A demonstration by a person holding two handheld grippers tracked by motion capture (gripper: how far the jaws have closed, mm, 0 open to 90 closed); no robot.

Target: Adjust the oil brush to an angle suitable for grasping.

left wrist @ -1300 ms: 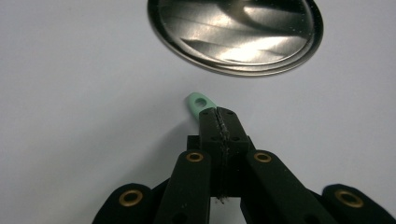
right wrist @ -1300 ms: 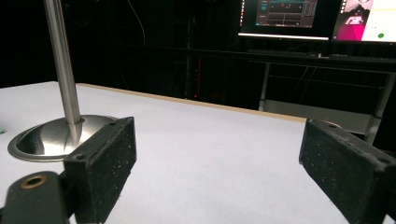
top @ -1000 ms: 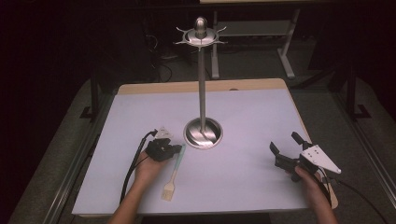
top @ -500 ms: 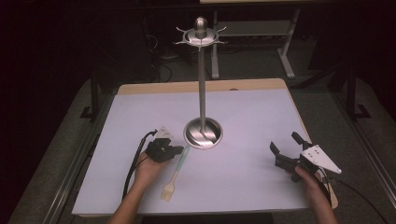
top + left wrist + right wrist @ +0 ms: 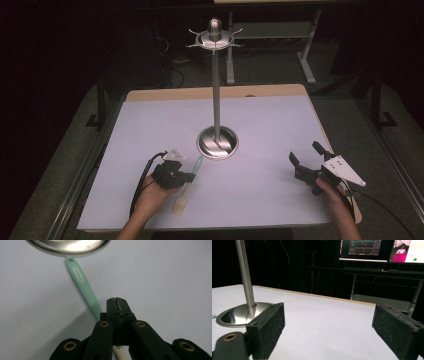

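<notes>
Metal stand (image 5: pixel 217 142): round base mid-table, tall pole, hooked crown on top. Pastry brush (image 5: pixel 189 184): mint-green handle, pale bristle end, lying flat on white table (image 5: pixel 270 125), handle tip just beside stand base; oval label on handle, writing too small to read. Left gripper (image 5: pixel 192 176): jaws clamped on brush handle. Right gripper (image 5: pixel 305 159): jaws spread wide, holding nothing, near table's right edge. Monitors (image 5: pixel 382 250) behind, text illegible

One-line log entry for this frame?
left gripper: shut beside brush handle, grip unclear | right gripper: open, empty | stand: upright mid-table
</notes>
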